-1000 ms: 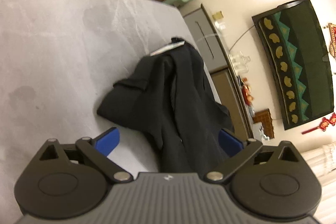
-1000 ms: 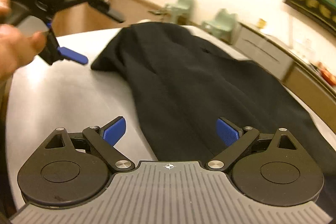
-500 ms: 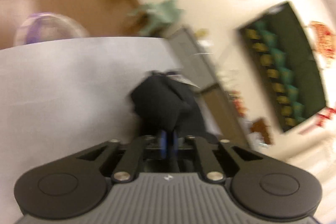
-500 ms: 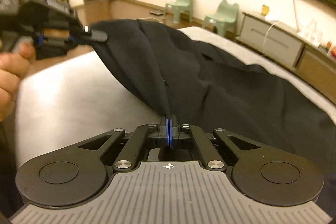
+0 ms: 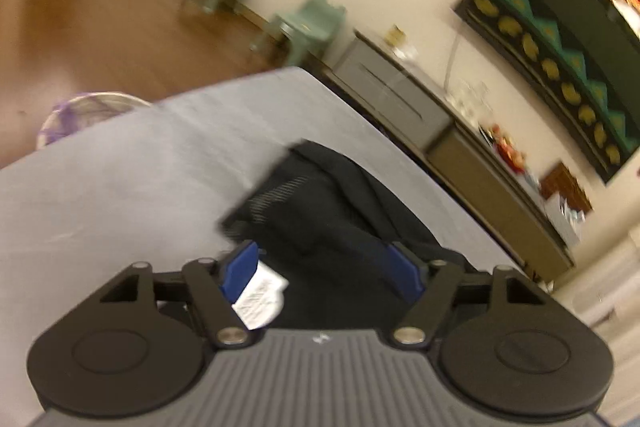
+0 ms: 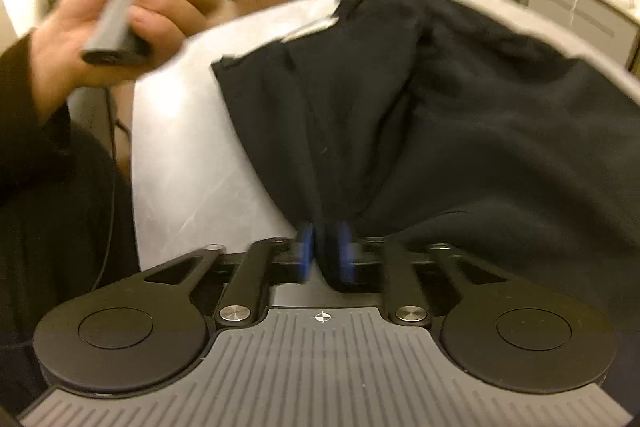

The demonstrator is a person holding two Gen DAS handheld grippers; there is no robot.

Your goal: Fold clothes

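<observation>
Left wrist view: the left gripper (image 5: 320, 269), pinched shut on cloth half a second ago, is opening; its spread jaws straddle the black garment (image 5: 320, 211) at centre, its white label (image 5: 260, 297) lower left.

Right wrist view: the right gripper (image 6: 325, 251) is opening too, dark cloth still between its narrowly parted jaws. The garment (image 6: 440, 115) fills the right half on the grey table (image 6: 180, 155). This fold looks dropped into place.

Each gripper (image 6: 322, 251) has a grey ribbed top with a tiny cross mark, two round black discs at its sides, shiny silver screws, black bars and blue pads (image 5: 240, 269). Left of the right tongs, a hand (image 6: 116, 23) wears a dark sleeve (image 6: 24, 131); a thin black cable hangs below.
</observation>
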